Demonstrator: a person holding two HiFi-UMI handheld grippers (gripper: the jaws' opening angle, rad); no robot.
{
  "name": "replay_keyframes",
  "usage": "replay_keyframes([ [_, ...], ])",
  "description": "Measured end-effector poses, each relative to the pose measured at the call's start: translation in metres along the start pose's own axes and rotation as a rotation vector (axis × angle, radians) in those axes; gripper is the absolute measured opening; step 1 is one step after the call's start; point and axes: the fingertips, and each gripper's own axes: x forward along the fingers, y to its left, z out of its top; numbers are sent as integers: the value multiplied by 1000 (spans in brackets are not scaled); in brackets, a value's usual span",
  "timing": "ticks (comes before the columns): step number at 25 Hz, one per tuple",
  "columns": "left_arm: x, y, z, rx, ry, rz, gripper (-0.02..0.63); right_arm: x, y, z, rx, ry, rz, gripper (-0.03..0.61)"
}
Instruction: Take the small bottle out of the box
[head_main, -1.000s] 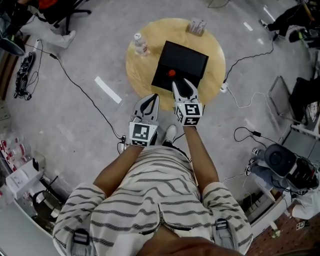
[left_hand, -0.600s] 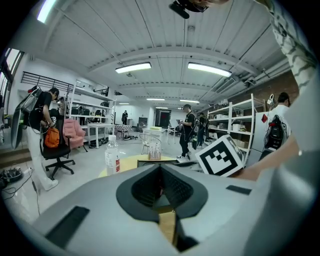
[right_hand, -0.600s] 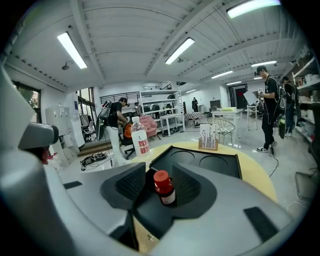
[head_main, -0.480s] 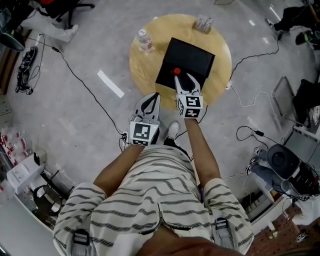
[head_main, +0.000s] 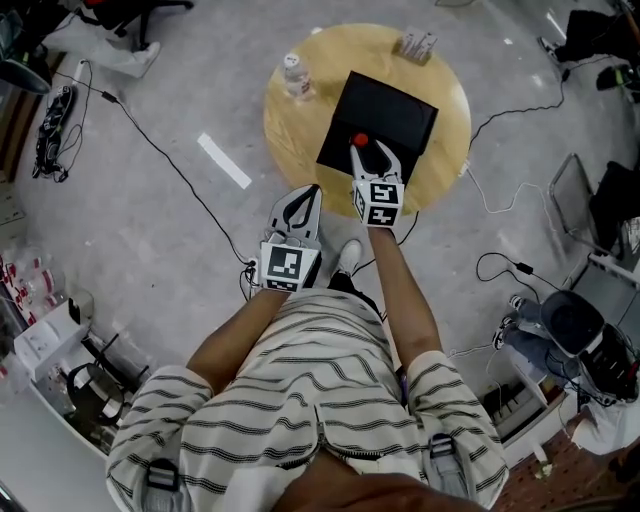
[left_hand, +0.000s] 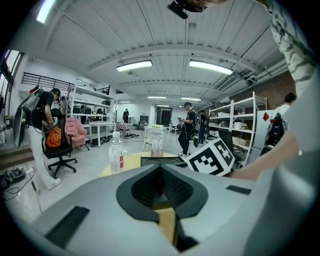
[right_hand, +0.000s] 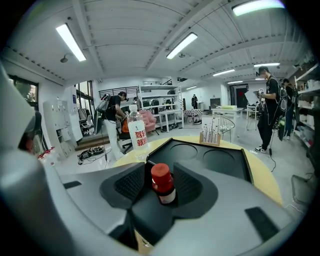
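Two grippers in frame, only one at work. The right gripper has its jaws spread wide, having just been opening, and the small bottle stands upright between them with neither pad seen pressing on it. In the head view the bottle sits inside the black box at about 7 o'clock of the box's centre, near its closest corner, and the right gripper reaches in from 6 o'clock. The box rests on a round wooden table, and a larger water bottle stands on the table at 10 o'clock of the box. Judgement on handling: red cap, dark body and pale label suggest a light, rigid vial. Glass or plastic cannot be told, so treat it as breakable. Round smooth sides may slip or roll in the pads, and a narrow base tips easily. Best hold looks to be across the body just under the cap, pads square to it, then a straight lift clear of the box wall. The left gripper has its tips pressed together on nothing and hangs off the table at 7 o'clock of the right one.
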Motion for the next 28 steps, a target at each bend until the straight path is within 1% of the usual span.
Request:
replay_keyframes([
  [4,1,2,-1,3,4,1,21,7,-3,-4,-30,15,-26,183],
  [17,4,4,-5,3,18,0,21,24,-6,-16,-38,51,-38,171],
  [23,0,6,-8,3,20,7,21,23,-4,-18,-28,34,-51,155],
  [28,2,3,-8,2,19,9,21,26,-8,-17,-17,16,-53,155],
])
